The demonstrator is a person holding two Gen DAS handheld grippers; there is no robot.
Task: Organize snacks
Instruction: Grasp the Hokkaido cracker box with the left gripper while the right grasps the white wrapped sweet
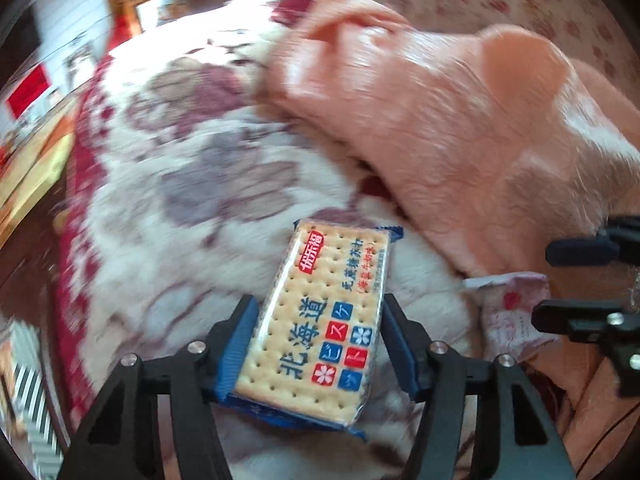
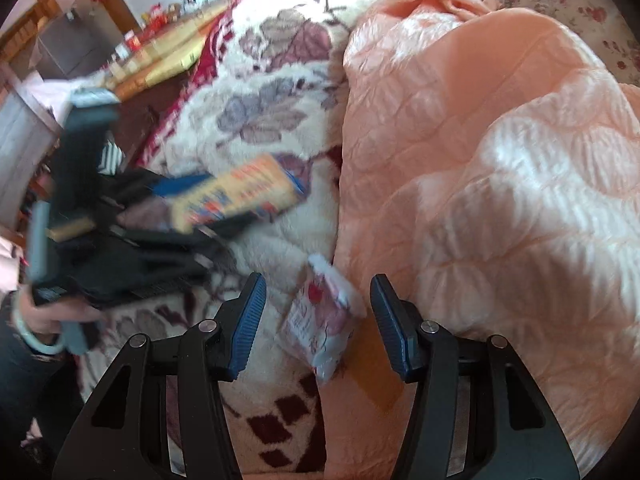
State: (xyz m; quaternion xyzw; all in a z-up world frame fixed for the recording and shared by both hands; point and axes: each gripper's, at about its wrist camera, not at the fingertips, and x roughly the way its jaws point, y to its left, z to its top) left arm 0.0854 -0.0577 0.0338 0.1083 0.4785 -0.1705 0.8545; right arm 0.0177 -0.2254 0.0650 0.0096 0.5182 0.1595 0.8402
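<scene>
A long cracker pack [image 1: 320, 328] with a blue wrapper and Chinese lettering sits lengthwise between the blue pads of my left gripper [image 1: 319, 300], which is shut on it. The right wrist view shows that pack [image 2: 240, 196] blurred, raised over the blanket in the left gripper [image 2: 216, 204]. A small pink and white snack packet [image 2: 320, 320] lies on the blanket between the fingers of my right gripper [image 2: 318, 284]; the jaws are open and the pads stand clear of it. The left wrist view catches the same packet [image 1: 512, 312] at the right gripper [image 1: 544, 284].
A peach quilt [image 2: 480, 160] is heaped on the right, against the floral fleece blanket [image 2: 272, 80] that covers the bed. Yellow boxes [image 2: 172, 56] and clutter lie past the bed's far left edge. A hand with a pale bracelet [image 2: 40, 320] holds the left gripper.
</scene>
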